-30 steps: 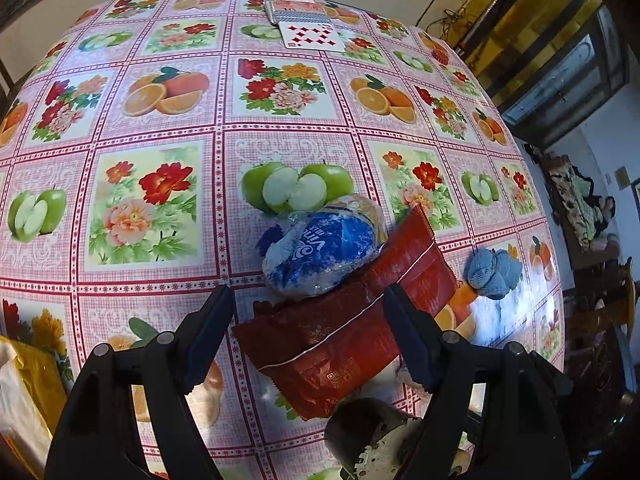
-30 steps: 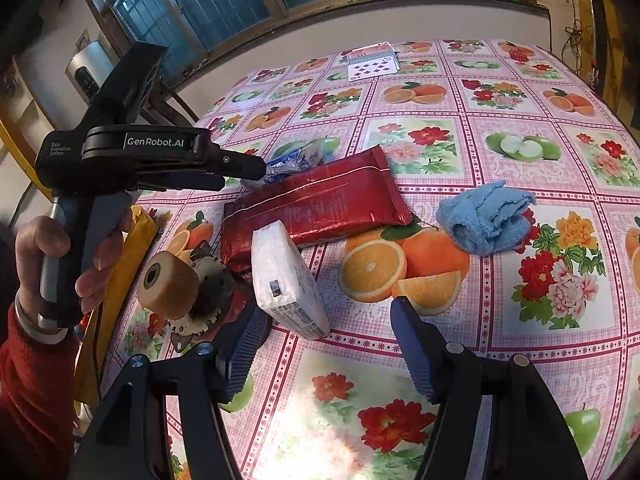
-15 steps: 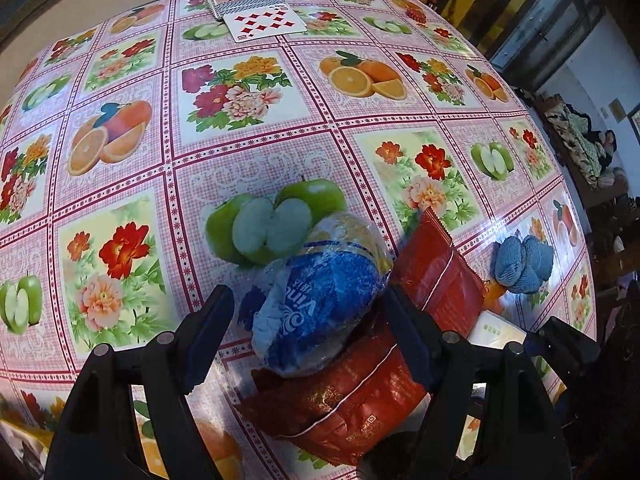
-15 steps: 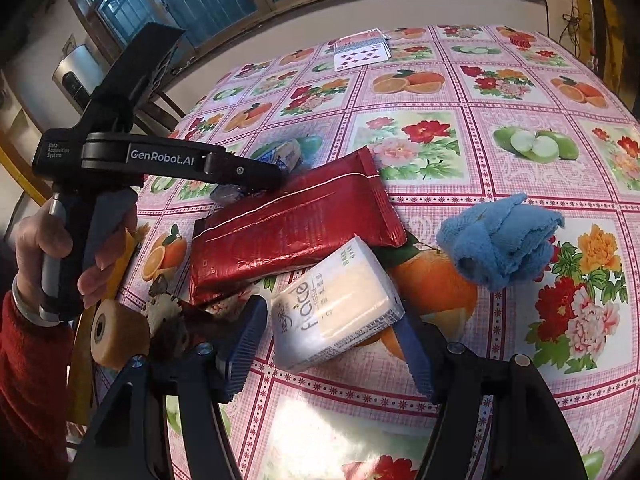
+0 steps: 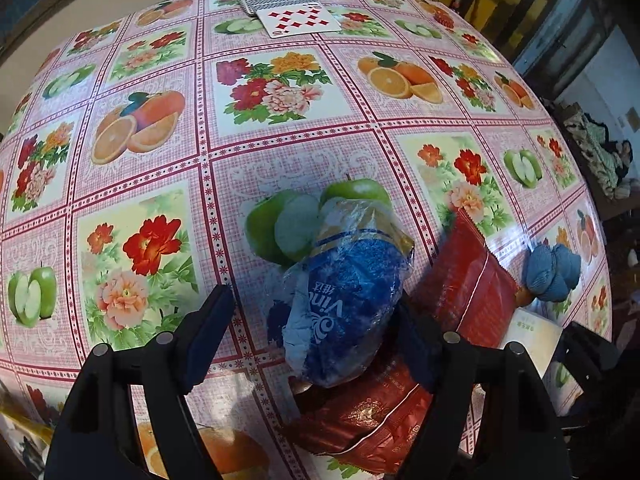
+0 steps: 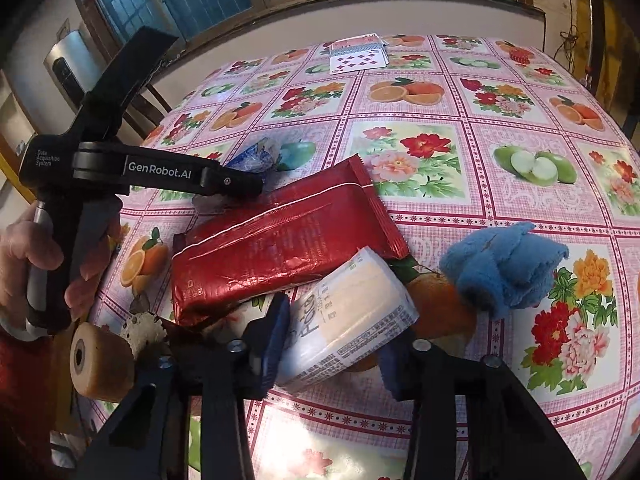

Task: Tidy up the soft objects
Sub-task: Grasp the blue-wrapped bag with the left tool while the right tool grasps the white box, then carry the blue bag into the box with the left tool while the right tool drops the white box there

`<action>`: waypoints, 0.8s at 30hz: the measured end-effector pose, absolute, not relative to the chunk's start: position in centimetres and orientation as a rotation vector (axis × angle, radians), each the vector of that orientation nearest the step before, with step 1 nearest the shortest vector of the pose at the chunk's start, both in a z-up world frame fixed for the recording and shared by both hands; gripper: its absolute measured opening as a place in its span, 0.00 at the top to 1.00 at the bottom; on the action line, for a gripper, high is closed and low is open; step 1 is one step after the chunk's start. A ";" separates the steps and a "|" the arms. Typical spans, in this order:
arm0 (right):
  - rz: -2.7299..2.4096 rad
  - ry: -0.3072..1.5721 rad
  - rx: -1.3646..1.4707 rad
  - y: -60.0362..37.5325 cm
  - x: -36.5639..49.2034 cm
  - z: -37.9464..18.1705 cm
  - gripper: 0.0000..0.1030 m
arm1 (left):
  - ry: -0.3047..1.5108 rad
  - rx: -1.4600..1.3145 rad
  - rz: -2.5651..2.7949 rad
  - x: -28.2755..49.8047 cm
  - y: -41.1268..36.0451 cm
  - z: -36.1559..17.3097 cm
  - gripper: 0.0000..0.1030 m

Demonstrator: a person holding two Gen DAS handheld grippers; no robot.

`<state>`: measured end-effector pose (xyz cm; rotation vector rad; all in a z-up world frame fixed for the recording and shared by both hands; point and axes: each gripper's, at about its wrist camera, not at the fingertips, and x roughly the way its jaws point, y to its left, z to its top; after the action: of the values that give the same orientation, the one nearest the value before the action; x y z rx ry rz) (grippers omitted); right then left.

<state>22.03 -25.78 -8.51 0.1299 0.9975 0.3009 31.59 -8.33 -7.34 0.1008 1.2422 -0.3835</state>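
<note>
- Soft objects are clustered on the fruit-print tablecloth (image 5: 280, 152): blue tissue bag (image 5: 344, 312), red foil pack (image 6: 280, 240), white tissue pack (image 6: 348, 320), blue cloth (image 6: 504, 268).
- Left gripper (image 5: 312, 340) is seen wide open, straddling the blue tissue bag; the right pad looks to touch the bag's side, the left pad is well apart from it. Nothing is held yet.
- Right gripper (image 6: 332, 344) is seen closed about the white tissue pack, pads against both sides; the pack is tilted, its far end just beside the red foil pack. Whether it is lifted cannot be told.
- Step judged: two-handed pick-up, right grasp made, left grasp pending.
- Next move judged: left fingers to be closed on the crinkly bag, gently, since slipping or crushing is likely; then both items to be carried off.
- Destination is not shown.
- Playing cards (image 5: 296, 16) and a roll (image 6: 102, 360) are left aside.
</note>
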 end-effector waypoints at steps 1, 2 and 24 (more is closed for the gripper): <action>0.300 0.993 0.134 -26.0 21.9 -8.5 0.67 | 1.235 0.092 -0.380 31.5 -8.2 -7.3 0.41; 0.299 0.989 0.144 -26.3 21.8 -8.4 0.71 | 1.224 0.089 -0.378 31.4 -8.3 -7.0 0.49; 0.336 0.984 0.303 -29.1 19.6 -8.6 0.78 | 1.192 -0.073 -0.262 25.3 -4.2 -5.1 0.59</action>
<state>19.56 -29.10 -8.56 0.3025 0.9843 0.3362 25.33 -4.20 -5.05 -0.0727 1.1919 -0.2620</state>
